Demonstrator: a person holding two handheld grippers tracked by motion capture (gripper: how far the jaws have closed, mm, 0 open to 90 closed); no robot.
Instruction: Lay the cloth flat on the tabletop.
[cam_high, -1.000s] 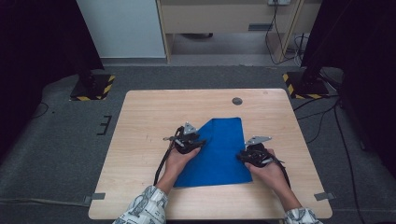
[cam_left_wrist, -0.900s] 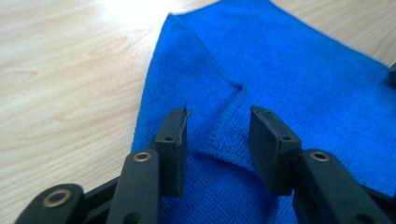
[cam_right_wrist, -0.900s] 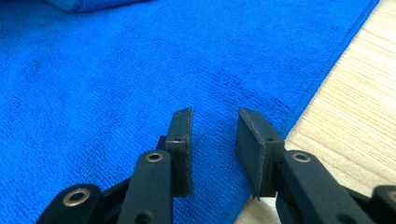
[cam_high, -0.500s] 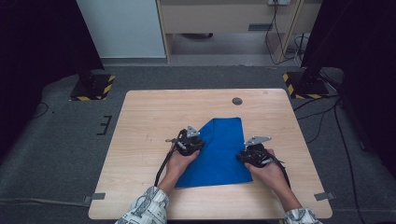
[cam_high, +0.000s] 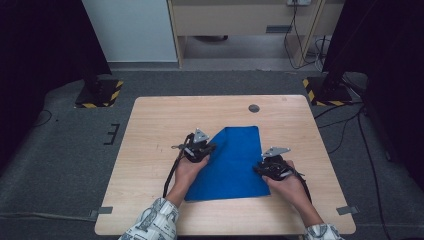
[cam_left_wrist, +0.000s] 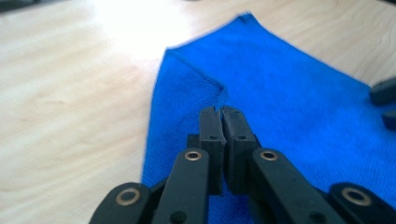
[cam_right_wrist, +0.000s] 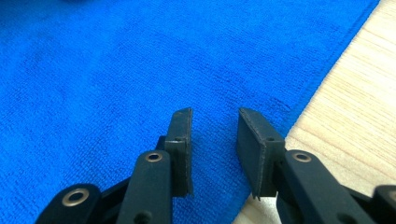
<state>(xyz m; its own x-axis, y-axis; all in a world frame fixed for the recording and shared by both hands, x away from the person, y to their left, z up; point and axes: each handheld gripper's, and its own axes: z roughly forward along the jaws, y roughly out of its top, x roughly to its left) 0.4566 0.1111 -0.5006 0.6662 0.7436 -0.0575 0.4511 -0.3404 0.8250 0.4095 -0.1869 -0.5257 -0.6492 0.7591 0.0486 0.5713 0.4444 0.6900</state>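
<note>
**On the table's near half: 1 blue cloth, 2 grippers**

Around the cloth (cam_high: 231, 162), bare pale wood table (cam_high: 160, 125) runs to every edge; grey carpet lies beyond. Left gripper (cam_left_wrist: 222, 112) has just closed, jaws together at a raised fold of cloth. Right gripper (cam_right_wrist: 215, 121) hovers, jaws apart, over the cloth's right edge.

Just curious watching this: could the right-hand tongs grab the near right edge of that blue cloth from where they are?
Probably yes. The right tongs are open just above the blue cloth, beside its edge, with nothing between them and it.
</note>
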